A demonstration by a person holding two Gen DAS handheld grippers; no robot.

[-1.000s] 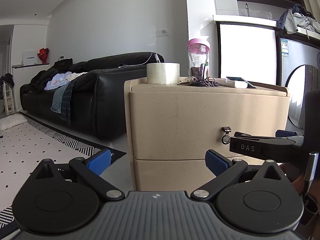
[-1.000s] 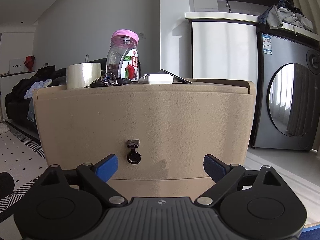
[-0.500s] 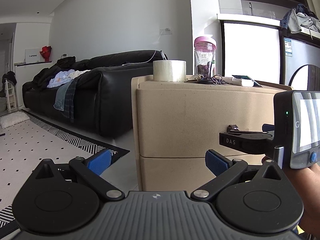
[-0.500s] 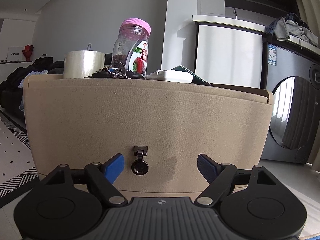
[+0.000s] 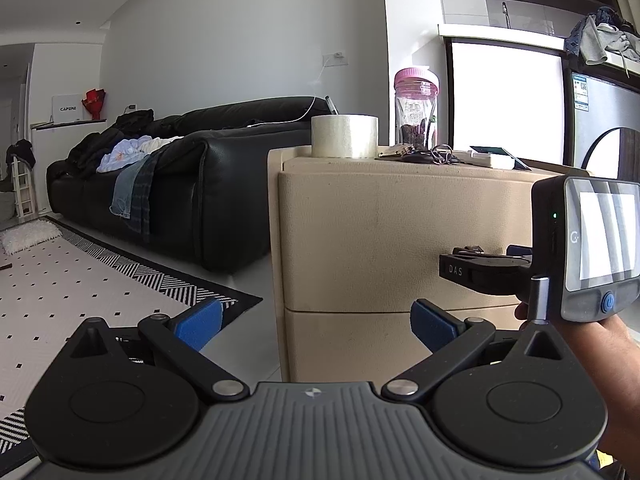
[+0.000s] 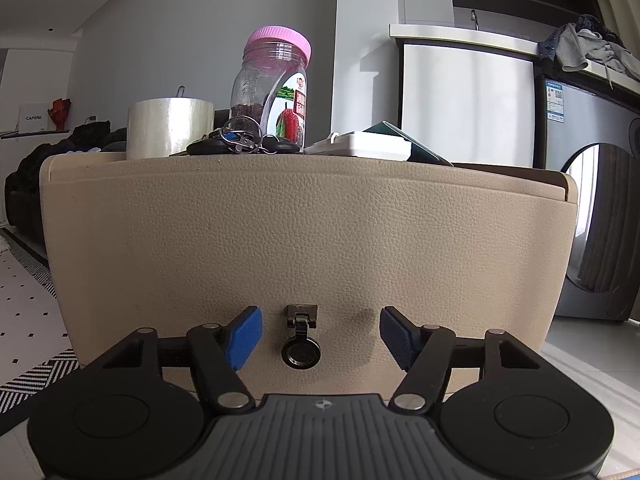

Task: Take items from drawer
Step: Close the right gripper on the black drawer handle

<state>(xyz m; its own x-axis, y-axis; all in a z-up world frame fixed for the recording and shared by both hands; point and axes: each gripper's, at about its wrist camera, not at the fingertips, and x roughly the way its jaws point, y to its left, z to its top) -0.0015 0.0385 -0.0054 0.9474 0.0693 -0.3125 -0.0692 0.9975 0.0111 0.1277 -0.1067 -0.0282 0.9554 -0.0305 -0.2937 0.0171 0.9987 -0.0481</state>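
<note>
A beige leather-look cabinet (image 6: 304,240) has a closed top drawer with a small black ring handle (image 6: 301,352). My right gripper (image 6: 320,338) is open, its blue pads either side of the handle, close to the drawer front, not touching it. My left gripper (image 5: 316,322) is open and empty, held back to the cabinet's left front corner (image 5: 280,240). The right gripper (image 5: 500,268) shows in the left wrist view at the drawer front. The drawer's contents are hidden.
On the cabinet top stand a tape roll (image 6: 170,128), a pink-lidded jar (image 6: 276,88), keys (image 6: 240,142) and a white box (image 6: 360,146). A black sofa (image 5: 160,184) and patterned rug (image 5: 80,280) lie left. A washing machine (image 6: 592,220) stands right.
My right gripper has moved closer to the drawer front, so the ring handle now sits between its pads. My left gripper has shifted a little left.
</note>
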